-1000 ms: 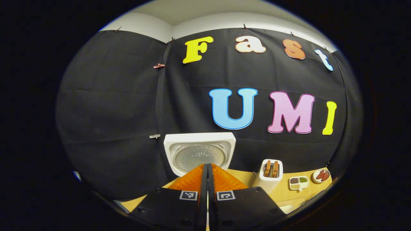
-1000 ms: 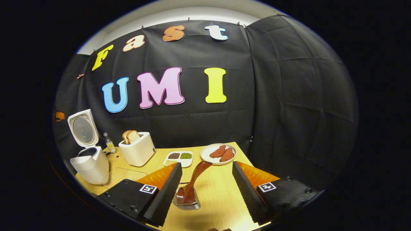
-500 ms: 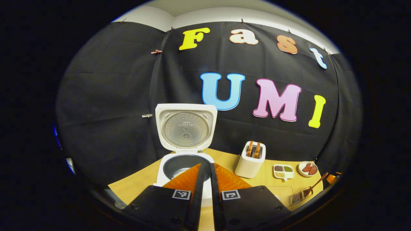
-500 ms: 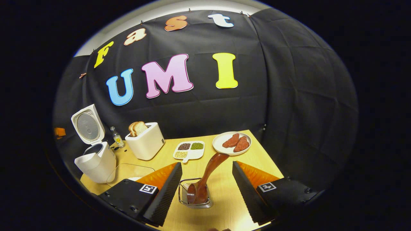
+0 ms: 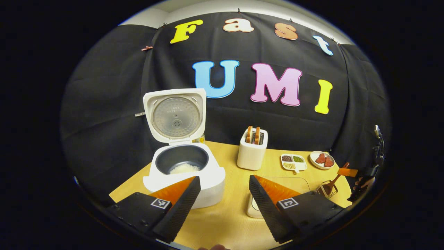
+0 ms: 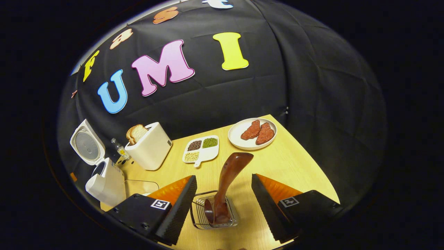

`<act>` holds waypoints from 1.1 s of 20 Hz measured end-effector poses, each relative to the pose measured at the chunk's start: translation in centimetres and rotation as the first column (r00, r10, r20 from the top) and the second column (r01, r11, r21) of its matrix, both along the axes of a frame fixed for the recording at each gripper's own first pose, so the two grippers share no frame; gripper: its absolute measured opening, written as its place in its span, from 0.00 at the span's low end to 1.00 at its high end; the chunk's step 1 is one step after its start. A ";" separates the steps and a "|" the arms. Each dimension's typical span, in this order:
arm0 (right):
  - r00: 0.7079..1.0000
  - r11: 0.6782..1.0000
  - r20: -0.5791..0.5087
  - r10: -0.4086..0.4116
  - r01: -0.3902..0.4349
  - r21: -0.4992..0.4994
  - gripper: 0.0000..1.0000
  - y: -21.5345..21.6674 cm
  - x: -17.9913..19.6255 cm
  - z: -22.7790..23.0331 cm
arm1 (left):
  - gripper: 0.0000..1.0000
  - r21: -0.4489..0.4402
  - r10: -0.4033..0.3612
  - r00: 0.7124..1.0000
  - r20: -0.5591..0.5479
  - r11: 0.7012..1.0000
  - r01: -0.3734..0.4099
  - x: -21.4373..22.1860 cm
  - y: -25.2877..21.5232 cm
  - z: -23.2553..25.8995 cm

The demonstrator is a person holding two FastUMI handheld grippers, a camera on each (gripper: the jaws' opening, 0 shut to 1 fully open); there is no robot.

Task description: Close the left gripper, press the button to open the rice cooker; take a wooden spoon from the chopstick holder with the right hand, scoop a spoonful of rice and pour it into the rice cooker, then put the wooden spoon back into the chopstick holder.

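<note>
Left gripper [image 5: 224,182] gapes wide, empty, just before the open cooker [image 5: 184,170], which sits to its left with rice in the pot. Right gripper [image 6: 223,182] gapes wide; the spoon [image 6: 225,184] stands between its fingers, untouched, in the holder [image 6: 199,218].

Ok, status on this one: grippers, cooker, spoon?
Left gripper open. Right gripper open, astride dark wooden spoon in wire chopstick holder. White rice cooker lid up. Nothing blocking.
</note>
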State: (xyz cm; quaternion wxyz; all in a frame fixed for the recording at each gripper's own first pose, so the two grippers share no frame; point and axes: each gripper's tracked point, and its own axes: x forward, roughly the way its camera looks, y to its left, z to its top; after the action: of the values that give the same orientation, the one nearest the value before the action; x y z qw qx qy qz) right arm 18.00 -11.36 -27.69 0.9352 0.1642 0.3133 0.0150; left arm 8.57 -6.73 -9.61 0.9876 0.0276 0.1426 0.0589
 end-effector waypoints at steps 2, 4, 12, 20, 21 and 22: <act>0.999 1.000 -0.035 -0.011 0.012 0.027 0.99 0.4 0.8 -1.1 | 0.97 -0.004 0.012 1.000 -0.023 1.000 -0.012 -0.5 0.1 -0.6; 0.998 0.999 -0.052 -0.021 0.023 0.047 0.97 0.8 1.9 -2.3 | 0.97 -0.006 0.034 0.999 -0.035 0.999 -0.034 -1.1 0.3 -0.8; 0.990 0.986 -0.117 -0.077 0.094 0.139 0.23 1.3 1.7 -2.1 | 0.97 -0.016 0.060 0.989 -0.138 0.998 -0.062 -5.3 1.7 -4.6; 0.992 0.988 0.042 -0.119 0.115 0.099 0.17 0.2 -0.5 5.8 | 0.97 -0.055 -0.037 0.992 -0.120 0.998 0.030 -4.7 0.9 -3.2; 0.991 0.989 0.065 -0.120 0.114 0.090 0.17 0.3 -0.6 7.2 | 0.97 -0.058 -0.060 0.992 -0.112 0.997 0.054 -4.5 0.7 -3.0; 0.989 0.991 0.088 -0.116 0.109 0.076 0.17 0.6 -0.8 8.4 | 0.97 -0.056 -0.079 0.991 -0.109 0.996 0.074 -4.3 0.6 -2.8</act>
State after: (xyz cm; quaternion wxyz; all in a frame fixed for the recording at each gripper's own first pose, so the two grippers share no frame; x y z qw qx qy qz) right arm 17.21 -10.80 -19.24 0.9417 0.2140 0.2591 -0.0190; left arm 4.27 -6.11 -12.40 0.9801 0.0107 0.1974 0.0157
